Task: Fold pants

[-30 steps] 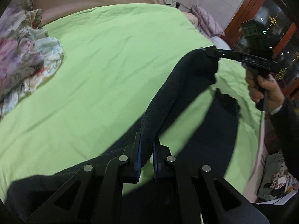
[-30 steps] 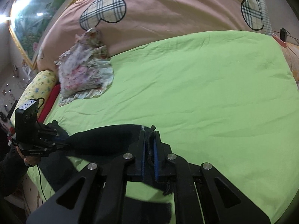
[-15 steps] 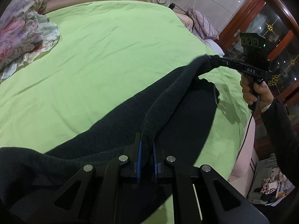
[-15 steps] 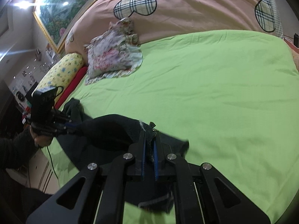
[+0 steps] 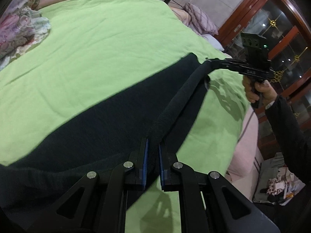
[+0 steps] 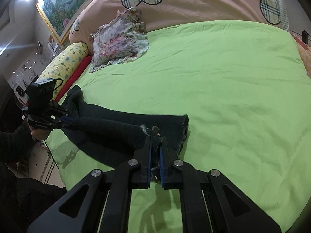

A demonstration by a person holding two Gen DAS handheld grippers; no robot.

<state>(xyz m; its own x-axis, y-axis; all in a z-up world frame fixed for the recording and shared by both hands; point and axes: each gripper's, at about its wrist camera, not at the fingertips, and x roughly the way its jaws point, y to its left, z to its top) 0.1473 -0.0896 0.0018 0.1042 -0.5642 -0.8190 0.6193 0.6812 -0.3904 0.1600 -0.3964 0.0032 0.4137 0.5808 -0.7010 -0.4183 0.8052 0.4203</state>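
Dark pants (image 5: 97,128) stretch across the green bed sheet (image 5: 97,48), with one thick edge pulled taut between both grippers. My left gripper (image 5: 153,143) is shut on one end of that edge. The right gripper (image 5: 209,63) pinches the far end, with a hand on its handle. In the right wrist view my right gripper (image 6: 155,139) is shut on the pants (image 6: 108,134), with a frayed bit of cloth poking above its tips. The left gripper (image 6: 72,123) grips the other end near the bed's left edge. The cloth below the held edge rests on the green bed sheet (image 6: 223,77).
A crumpled floral cloth (image 6: 118,42) lies near the head of the bed against a pink duvet (image 6: 194,0) with plaid hearts. A yellow bolster (image 6: 66,62) lines the left side. A wooden glass cabinet (image 5: 281,29) stands beyond the bed's right edge.
Both grippers moved over the bed with the pants, still shut on them. The hanging cloth has come down and now spreads wider on the sheet, and the held edge is straighter.
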